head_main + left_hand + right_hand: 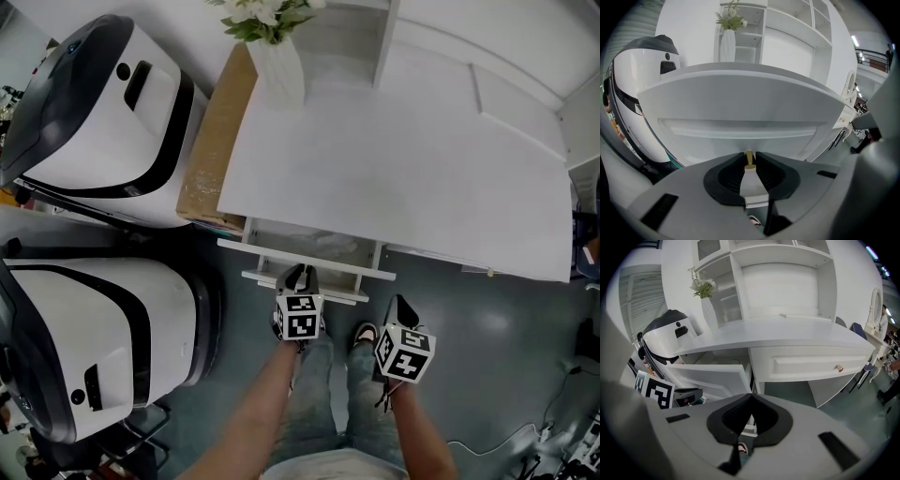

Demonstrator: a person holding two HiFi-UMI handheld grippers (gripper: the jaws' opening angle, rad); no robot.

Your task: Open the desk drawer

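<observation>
The white desk [403, 169] has its left drawer [281, 246] pulled partly out from under the top. The drawer's front panel [740, 131] fills the left gripper view. My left gripper [302, 275] is at that front, shut on the small brass knob [749, 158], which shows between the black pads. My right gripper [404, 306] hangs lower right of the drawer, over the floor, clear of the desk. Its jaws [752, 394] meet at the tips with nothing between them. The same open drawer [712, 378] shows at the left of the right gripper view.
A second drawer with a brass knob [839, 368] sits closed on the desk's right side. A white vase with flowers [277, 56] stands on the top's back left corner. Two large white-and-black machines [103, 103] [94, 347] stand left of the desk. The person's shoe [366, 332] is just below the drawer.
</observation>
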